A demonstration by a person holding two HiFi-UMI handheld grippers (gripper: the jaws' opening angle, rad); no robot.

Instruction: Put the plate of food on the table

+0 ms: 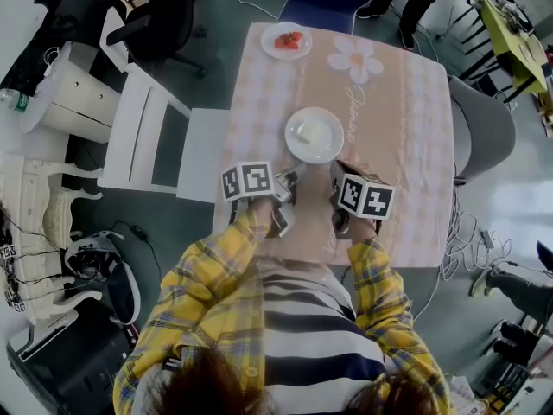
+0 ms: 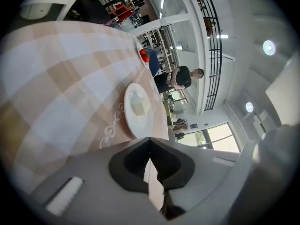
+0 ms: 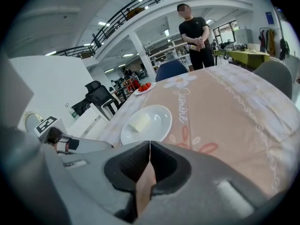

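**Plate already down, dead ahead of both shut claws**

The plate (image 1: 314, 135) stood on the table (image 1: 415, 145), about midway between the left and right edges and a little nearer the near edge than the far one. A pale block of food (image 1: 309, 132) lay on it. Both claws hung over the near edge, side by side, with the plate just beyond their tips and between their lines. Neither was plainly the closer, and neither touched it.

The left claw (image 2: 149, 139) had its jaws pressed together with nothing between them. The right claw (image 3: 149, 143) was likewise shut and empty.

The plate is round, so it offered no long axis, only the near rim facing each claw. By the look of things it was already placed, so any further move would start with the jaws opening and a short reach straight ahead.

A second plate (image 1: 286, 40) with red fruit sat well apart at the far edge.
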